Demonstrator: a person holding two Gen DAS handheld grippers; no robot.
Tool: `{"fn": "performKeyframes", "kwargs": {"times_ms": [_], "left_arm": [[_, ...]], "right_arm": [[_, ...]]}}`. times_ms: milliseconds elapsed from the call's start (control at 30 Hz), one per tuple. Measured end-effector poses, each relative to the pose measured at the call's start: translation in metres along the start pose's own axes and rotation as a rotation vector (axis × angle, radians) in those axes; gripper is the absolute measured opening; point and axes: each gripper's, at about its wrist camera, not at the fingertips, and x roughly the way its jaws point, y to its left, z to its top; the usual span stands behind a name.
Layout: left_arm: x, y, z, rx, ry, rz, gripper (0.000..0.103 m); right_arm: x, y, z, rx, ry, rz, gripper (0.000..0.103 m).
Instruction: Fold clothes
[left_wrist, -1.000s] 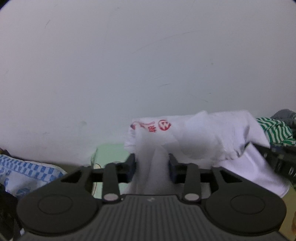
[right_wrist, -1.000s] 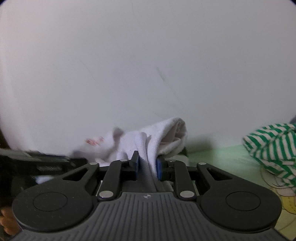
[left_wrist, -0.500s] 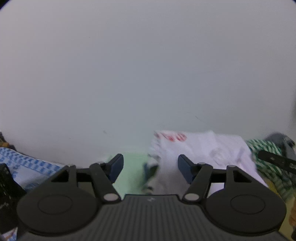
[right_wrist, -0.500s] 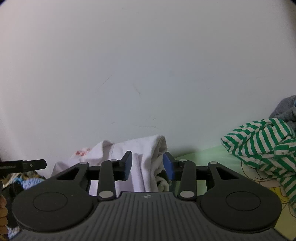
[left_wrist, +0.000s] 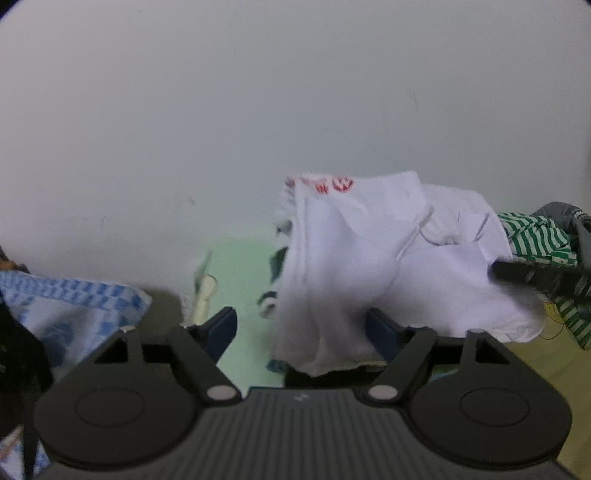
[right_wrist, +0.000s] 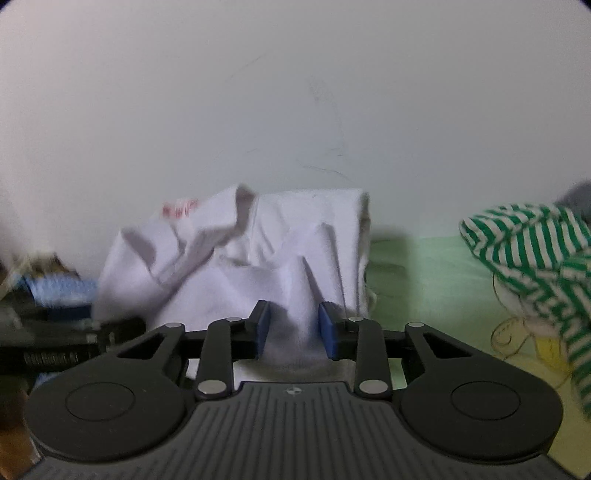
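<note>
Left hand-held gripper (left_wrist: 301, 326): jaws spread wide; white shirt (left_wrist: 369, 258) hangs in the gap, against the right pad, unclamped.
Right hand-held gripper (right_wrist: 293, 326): jaws apart, a shirt (right_wrist: 258, 258) fold between the blue pads; contact unclear.
Shirt: crumpled on the green sheet (right_wrist: 424, 266), red print blurred, unreadable.
Striped garment (right_wrist: 535, 251): right of the shirt, cut off at the frame edge.
Blue checked cloth (left_wrist: 74, 306): far left, blurred.
Wall (left_wrist: 258, 110): plain white behind.
</note>
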Motion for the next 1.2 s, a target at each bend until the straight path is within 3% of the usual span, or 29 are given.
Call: {"fn": "performKeyframes", "kwargs": {"times_ms": [133,167,200,300,433,500,567,667,733,933,1200], "left_arm": [[-0.044,0.012,-0.016,-0.024,-0.067,-0.019,0.093],[-0.052,0.012,-0.021,-0.021,-0.081,-0.019,0.092],[-0.060,0.012,-0.026,-0.017,-0.094,-0.019,0.091],[-0.081,0.003,-0.027,-0.016,-0.122,0.005,0.074],[-0.088,0.001,-0.044,-0.119,-0.030,0.046,0.064],[-0.088,-0.011,-0.057,-0.137,0.010,0.094,0.069],[-0.083,-0.026,-0.069,-0.136,0.043,0.135,0.084],[-0.098,-0.038,-0.089,-0.120,0.050,0.139,0.093],[-0.102,-0.046,-0.098,-0.078,0.050,0.164,0.101],[-0.116,-0.053,-0.110,-0.071,0.116,0.160,0.102],[-0.157,-0.074,-0.115,-0.062,0.131,0.253,0.102]], "right_arm": [[-0.039,0.001,-0.001,0.010,-0.076,0.024,0.042],[-0.046,0.002,-0.005,-0.003,-0.076,0.016,0.043],[-0.053,0.002,-0.008,-0.016,-0.076,0.009,0.043],[-0.064,0.004,-0.037,-0.032,-0.027,-0.029,0.043],[-0.080,0.007,-0.076,-0.051,0.043,-0.081,0.046],[-0.087,0.009,-0.096,-0.061,0.078,-0.107,0.052],[-0.098,0.015,-0.105,-0.051,0.091,-0.111,0.073],[-0.107,0.024,-0.110,-0.101,0.072,-0.156,0.082],[-0.113,0.024,-0.112,-0.103,0.051,-0.188,0.085],[-0.137,0.025,-0.118,-0.046,0.049,-0.254,0.088],[-0.165,0.032,-0.128,-0.125,0.045,-0.278,0.088]]}}
